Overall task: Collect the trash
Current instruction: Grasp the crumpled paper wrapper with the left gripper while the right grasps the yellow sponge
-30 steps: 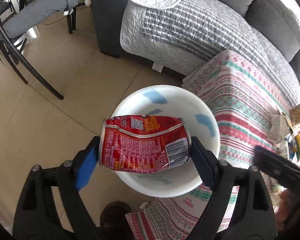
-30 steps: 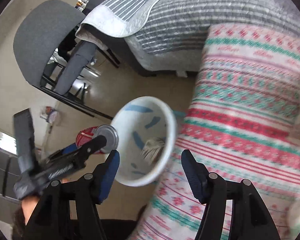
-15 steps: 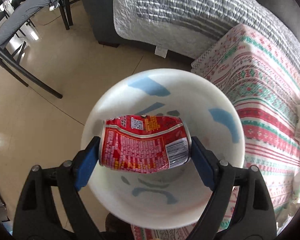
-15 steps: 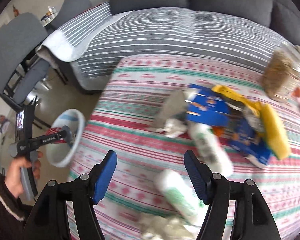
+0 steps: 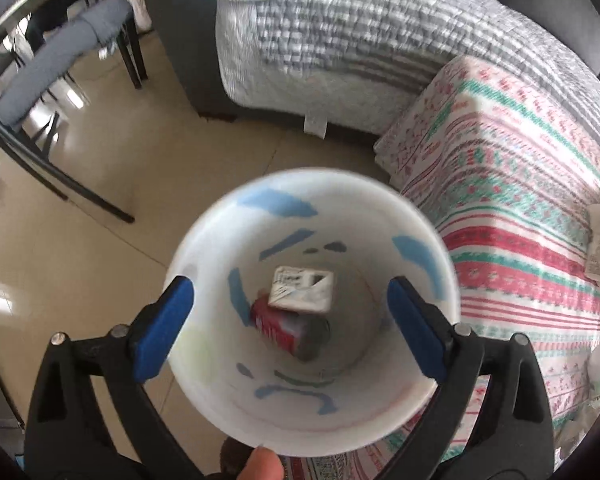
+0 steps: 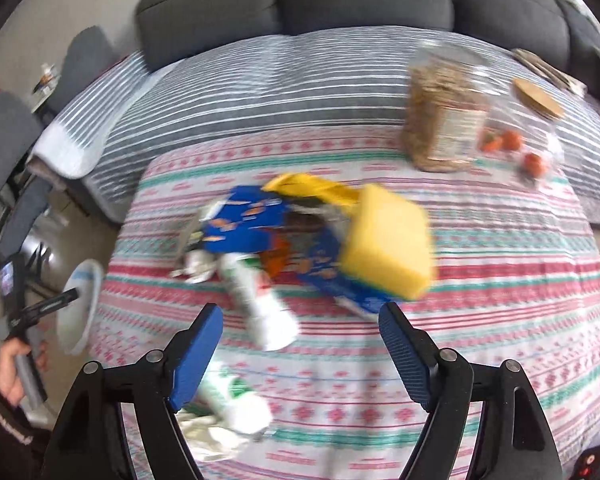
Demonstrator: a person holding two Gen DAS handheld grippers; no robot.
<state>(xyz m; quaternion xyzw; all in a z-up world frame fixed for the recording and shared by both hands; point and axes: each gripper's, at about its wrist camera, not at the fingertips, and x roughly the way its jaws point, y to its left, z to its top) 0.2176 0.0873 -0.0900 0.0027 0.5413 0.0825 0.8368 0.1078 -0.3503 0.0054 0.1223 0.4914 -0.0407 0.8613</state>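
My left gripper (image 5: 290, 296) hangs over the mouth of a white bin with blue marks (image 5: 360, 216). Its jaws are opening and nothing sits between the blue pads. A crushed red can (image 5: 278, 326) lies at the bottom of the bin beside a small white carton (image 5: 302, 290). My right gripper (image 6: 300, 320) hovers over the table's patterned cloth (image 6: 500, 280), jaws opening and empty. Just beyond its fingertips lies a white bottle (image 6: 260, 304). A second white bottle (image 6: 232, 400) lies nearer, with crumpled paper. Blue packets (image 6: 244, 224) and a yellow block (image 6: 388, 240) are heaped behind.
A jar of cereal (image 6: 440, 116) and a bag of tomatoes (image 6: 504, 142) stand at the table's far right. The grey sofa with a striped blanket (image 6: 300, 80) runs behind. Grey chairs (image 5: 60, 52) stand on the tiled floor at left. A fingertip (image 5: 264, 466) shows below the bin.
The left jaws widened and the red can dropped from them into the bin. The right gripper swung away from the bin to above the trash on the table, its jaws spreading.
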